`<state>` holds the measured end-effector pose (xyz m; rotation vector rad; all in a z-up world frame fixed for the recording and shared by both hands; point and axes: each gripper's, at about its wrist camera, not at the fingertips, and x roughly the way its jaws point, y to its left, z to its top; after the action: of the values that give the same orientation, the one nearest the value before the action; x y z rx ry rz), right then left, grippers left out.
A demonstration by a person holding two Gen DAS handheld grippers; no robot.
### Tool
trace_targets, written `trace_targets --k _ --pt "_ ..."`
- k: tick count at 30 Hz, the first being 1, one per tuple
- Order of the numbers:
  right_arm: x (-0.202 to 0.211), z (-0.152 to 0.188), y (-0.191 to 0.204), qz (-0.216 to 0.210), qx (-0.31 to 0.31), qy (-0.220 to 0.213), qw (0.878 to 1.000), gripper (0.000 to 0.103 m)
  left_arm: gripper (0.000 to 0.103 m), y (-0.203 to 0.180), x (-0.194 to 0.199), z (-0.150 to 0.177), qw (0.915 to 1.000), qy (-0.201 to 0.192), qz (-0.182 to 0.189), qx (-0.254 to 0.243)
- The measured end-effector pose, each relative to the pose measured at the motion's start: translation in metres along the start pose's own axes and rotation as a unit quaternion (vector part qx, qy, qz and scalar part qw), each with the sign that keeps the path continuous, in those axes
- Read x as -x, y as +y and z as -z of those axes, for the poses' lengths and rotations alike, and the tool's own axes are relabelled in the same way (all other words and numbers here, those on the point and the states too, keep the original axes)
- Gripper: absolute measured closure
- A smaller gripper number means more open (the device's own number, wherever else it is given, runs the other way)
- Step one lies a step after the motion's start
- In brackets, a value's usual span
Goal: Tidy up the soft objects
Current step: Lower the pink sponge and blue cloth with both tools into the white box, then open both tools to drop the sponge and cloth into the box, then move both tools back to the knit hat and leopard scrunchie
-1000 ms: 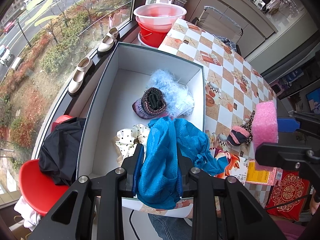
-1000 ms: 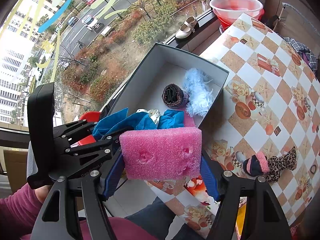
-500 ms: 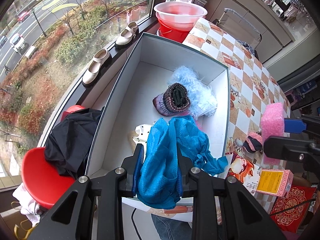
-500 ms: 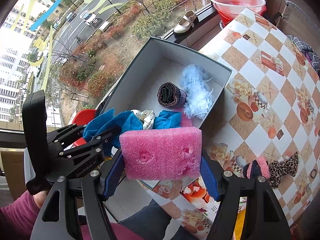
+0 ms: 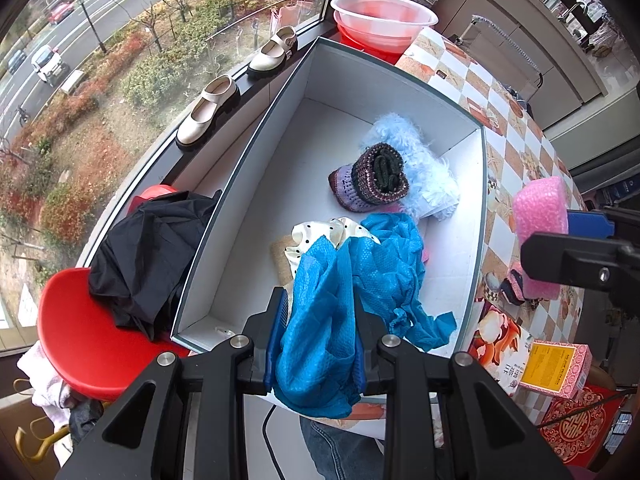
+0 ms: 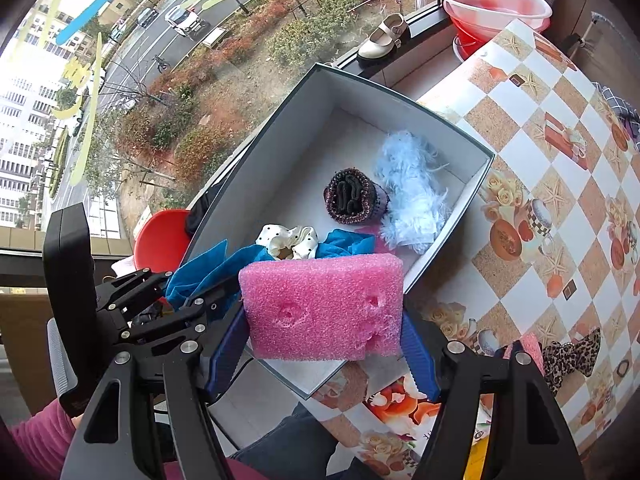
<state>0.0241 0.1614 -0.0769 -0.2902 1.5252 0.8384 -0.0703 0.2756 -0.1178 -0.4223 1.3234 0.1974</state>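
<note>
Two grippers each carry a load above the white box (image 5: 256,184). Clamped narrowly between the fingers of the left gripper (image 5: 320,320), the blue cloth (image 5: 320,328) spills ahead of the tips over the box, seemingly poised for release there. Spread wide, the right gripper (image 6: 324,344) pinches the pink foam block (image 6: 324,308) by its ends, probably to avoid crushing it. Beyond both sets of fingertips lie a knitted roll (image 5: 372,180) and pale blue fluff (image 6: 412,188).
</note>
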Motion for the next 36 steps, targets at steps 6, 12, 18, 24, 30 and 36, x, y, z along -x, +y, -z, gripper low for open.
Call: trace_targets --k 6,12,18,24,30,36 --pt "-0.006 -0.001 0.003 -0.001 0.001 0.004 1.0 0.031 0.072 0.001 -0.002 0.002 1.0 0.003 0.0 -0.001" --pt "-0.01 -0.002 0.004 0.0 -0.003 0.007 1.0 0.031 0.072 0.0 -0.005 0.003 1.0 0.005 -0.001 -0.007" --pt "-0.013 -0.007 0.003 -0.003 -0.005 0.005 1.0 0.031 0.069 -0.003 -0.007 0.002 0.9999 0.005 0.002 -0.015" --pt "-0.015 -0.01 -0.002 -0.019 -0.027 0.007 0.999 0.011 0.021 -0.006 -0.007 0.001 0.9997 0.01 -0.007 -0.021" --pt "-0.009 0.006 -0.031 -0.025 -0.089 0.025 0.995 0.0 0.021 -0.019 -0.006 -0.001 0.9988 0.028 0.009 -0.038" --pt "0.028 0.052 -0.081 -0.065 -0.185 0.019 0.98 0.0 0.021 -0.083 0.014 -0.007 0.9917 0.018 0.048 -0.118"
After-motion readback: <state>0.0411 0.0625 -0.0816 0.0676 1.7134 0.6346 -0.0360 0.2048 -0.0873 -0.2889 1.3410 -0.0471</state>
